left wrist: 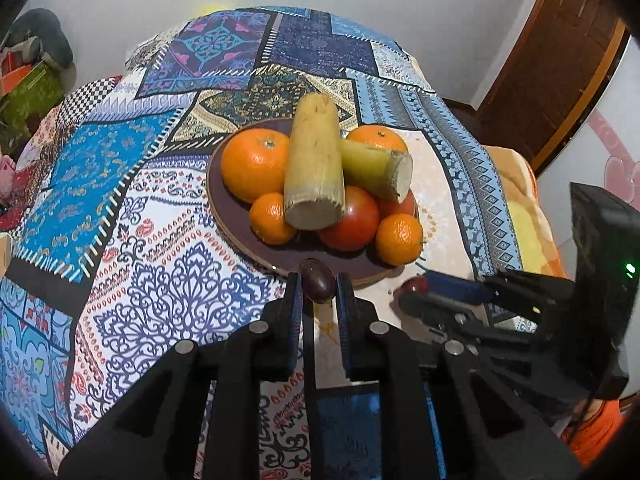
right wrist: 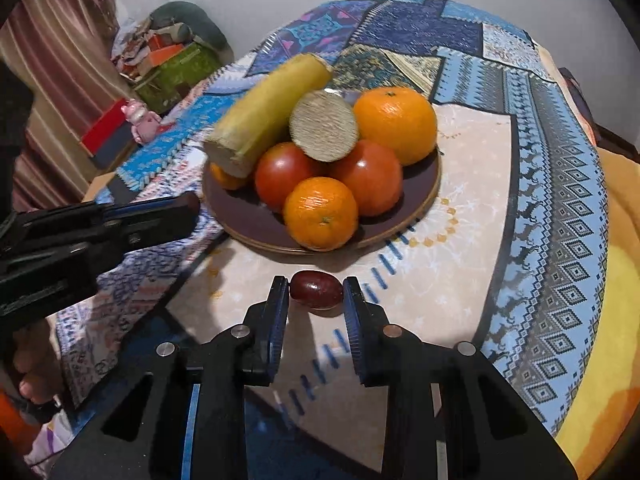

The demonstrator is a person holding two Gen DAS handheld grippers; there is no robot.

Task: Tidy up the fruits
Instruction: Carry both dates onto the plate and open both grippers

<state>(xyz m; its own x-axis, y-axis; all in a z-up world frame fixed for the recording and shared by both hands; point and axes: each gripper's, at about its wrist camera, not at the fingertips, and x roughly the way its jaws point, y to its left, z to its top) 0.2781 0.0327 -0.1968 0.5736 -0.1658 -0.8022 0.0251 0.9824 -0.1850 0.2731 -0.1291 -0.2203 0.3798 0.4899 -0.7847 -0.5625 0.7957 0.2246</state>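
L claw (left wrist: 318, 286) clenched on smooth oval date (left wrist: 317, 280) | R claw (right wrist: 316, 292) seems touching glossy date (right wrist: 316, 290), grip unclear

Both grippers are matte black, angular frames with cut-out slots and round silver screws at the finger pivots – the left gripper (left wrist: 318, 292) and the right gripper (right wrist: 316, 300) look alike. Their fingers (right wrist: 278, 320) carry ribbed blue pads. From the left wrist, the right unit's boxy black body shows a small green light (left wrist: 630, 269) – and an orange sleeve (left wrist: 596, 428) shows below it.
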